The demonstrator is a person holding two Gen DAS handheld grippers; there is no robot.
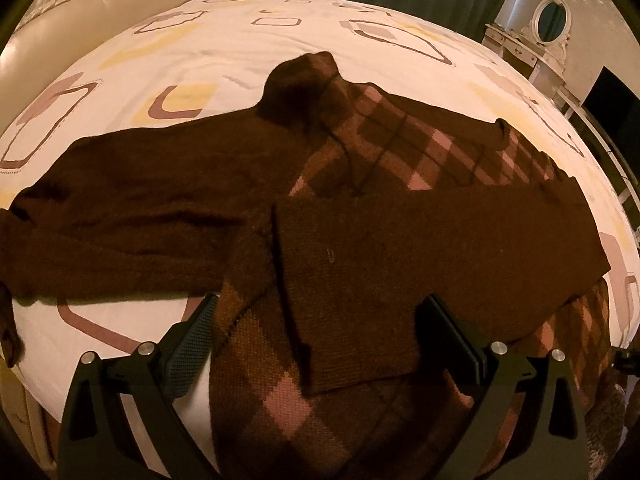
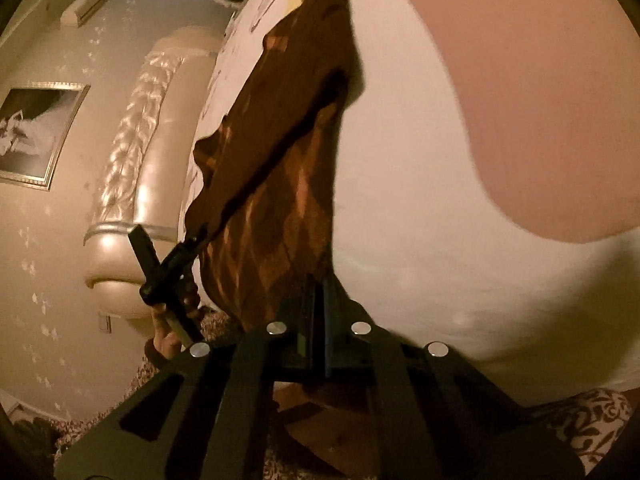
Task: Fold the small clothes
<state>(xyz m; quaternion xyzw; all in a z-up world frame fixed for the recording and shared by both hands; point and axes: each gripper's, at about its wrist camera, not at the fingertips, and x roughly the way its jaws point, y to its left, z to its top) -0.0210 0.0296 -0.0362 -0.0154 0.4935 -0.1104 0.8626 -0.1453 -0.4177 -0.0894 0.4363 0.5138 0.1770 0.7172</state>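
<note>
Where spread flat, brown argyle sweater [image 1: 360,220]

Both tools [image 1: 316,320] [image 2: 316,320] are matte black, with round silver screws [image 1: 146,347] and ribbed pads [image 1: 192,344].

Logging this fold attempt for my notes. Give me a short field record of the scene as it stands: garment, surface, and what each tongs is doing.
garment: brown argyle sweater, spread flat, one sleeve folded across the body
surface: bed with a patterned sheet
left tongs: open, above the sweater's near part, holding nothing
right tongs: shut on the sweater's edge at the bed's near side
other: headboard beyond the bed
</note>
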